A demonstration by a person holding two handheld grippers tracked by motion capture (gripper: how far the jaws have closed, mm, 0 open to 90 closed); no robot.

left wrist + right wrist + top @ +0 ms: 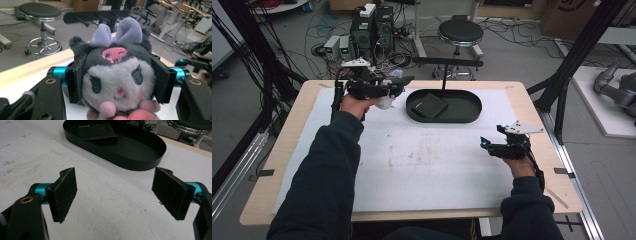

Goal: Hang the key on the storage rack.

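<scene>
A plush toy [117,77] with a white face, dark hood, purple bow and pink skull badge is squeezed between the black pads of my left gripper [120,80]. In the high view the left gripper [399,85] holds the plush toy [387,101] in the air at the table's far left, just left of the black oval tray [462,116]. A black wallet [429,106] lies in the tray's left half; in the right gripper view the wallet [97,132] rests inside the tray [140,157]. My right gripper [484,144] hovers over the white mat at the right, open and empty [115,195].
A white mat [422,160] covers the wooden table. A black T-shaped stand [444,62] rises behind the tray. Beyond the far edge are a stool [460,34], computer boxes [372,30] and floor cables. Black frame posts [572,65] flank the table.
</scene>
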